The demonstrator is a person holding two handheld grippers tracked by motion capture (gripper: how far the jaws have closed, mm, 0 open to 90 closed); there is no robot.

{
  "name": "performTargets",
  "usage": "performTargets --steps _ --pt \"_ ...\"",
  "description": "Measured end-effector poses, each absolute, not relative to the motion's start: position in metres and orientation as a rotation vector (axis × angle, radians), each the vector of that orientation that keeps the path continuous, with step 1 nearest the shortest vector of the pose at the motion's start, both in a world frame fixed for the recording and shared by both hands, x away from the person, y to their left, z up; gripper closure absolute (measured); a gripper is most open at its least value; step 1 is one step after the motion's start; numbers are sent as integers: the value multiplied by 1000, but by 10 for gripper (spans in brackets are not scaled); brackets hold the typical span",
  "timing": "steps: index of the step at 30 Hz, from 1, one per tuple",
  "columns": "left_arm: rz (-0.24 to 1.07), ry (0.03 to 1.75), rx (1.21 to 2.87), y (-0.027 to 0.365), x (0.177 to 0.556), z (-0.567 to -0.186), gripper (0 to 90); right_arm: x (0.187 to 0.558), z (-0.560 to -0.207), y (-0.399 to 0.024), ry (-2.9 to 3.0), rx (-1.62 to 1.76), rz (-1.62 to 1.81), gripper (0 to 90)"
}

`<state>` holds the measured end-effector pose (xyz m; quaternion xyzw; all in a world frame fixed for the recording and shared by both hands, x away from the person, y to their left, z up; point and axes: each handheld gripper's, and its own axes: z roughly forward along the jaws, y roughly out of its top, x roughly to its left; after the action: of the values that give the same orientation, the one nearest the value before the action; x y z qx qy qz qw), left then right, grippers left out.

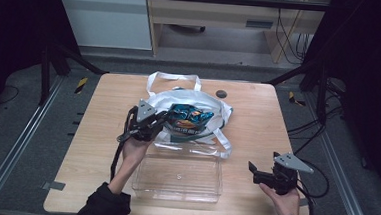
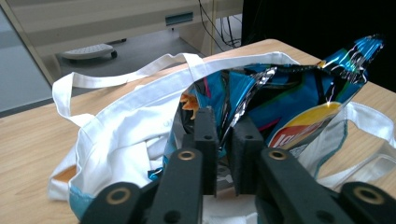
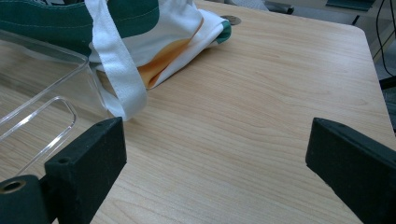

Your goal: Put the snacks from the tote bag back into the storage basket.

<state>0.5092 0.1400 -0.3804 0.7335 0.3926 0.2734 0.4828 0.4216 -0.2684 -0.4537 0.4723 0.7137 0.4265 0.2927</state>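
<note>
The left tongs (image 1: 163,120) sit a little toward ten o'clock from the middle of the desk (image 1: 258,111), their jaws drawn nearly together on the crinkled foil edge of a blue snack bag (image 1: 190,118); in the left gripper view the foil runs up through the narrow slot between the two black jaws (image 2: 224,135), so the snack bag (image 2: 299,102) is pinched there. The snack bag lies half inside the mouth of a white tote bag (image 1: 213,106), which is spread over the desk's centre with its handle loops reaching toward twelve o'clock, and in the left gripper view the tote bag (image 2: 121,126) folds around the snack bag's lower part. A green band runs along the tote bag's hem on the side nearest the person. Just at six o'clock from the tote bag, touching one of its straps, stands a clear plastic box (image 1: 178,177), open-topped. The right tongs (image 1: 252,172) rest at about four o'clock on the desk, well apart from the tote bag, held in the person's right hand (image 1: 285,198); the right gripper view shows their jaws (image 3: 215,154) spread wide with bare desk (image 3: 261,102) between them and nothing gripped, a corner of the clear plastic box (image 3: 42,93) and a white strap at ten o'clock.
</note>
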Motion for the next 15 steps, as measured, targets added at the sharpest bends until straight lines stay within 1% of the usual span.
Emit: performTargets --steps 4,5,6,7,8,13,14,15 --pt "645 950 1771 142 513 -379 707 422 -454 -268 1903 1259 1136 56" --pt "643 946 1774 143 514 -379 689 422 -454 -268 1903 1257 1137 56" --pt "645 940 1775 143 514 -378 689 422 -454 -268 1903 1257 1137 56" --pt "646 936 1777 143 515 -378 654 422 -454 -268 1903 1259 1137 56" --pt "645 931 1776 143 516 -378 640 422 -454 -268 1903 1259 1138 56" --pt "608 921 1783 142 521 -382 629 422 -454 -268 1904 1257 1138 56" --pt "601 922 1787 141 522 -383 632 422 -454 -268 1904 1258 1138 56" --pt "601 921 1789 140 522 -384 652 422 -454 -268 1905 1259 1138 56"
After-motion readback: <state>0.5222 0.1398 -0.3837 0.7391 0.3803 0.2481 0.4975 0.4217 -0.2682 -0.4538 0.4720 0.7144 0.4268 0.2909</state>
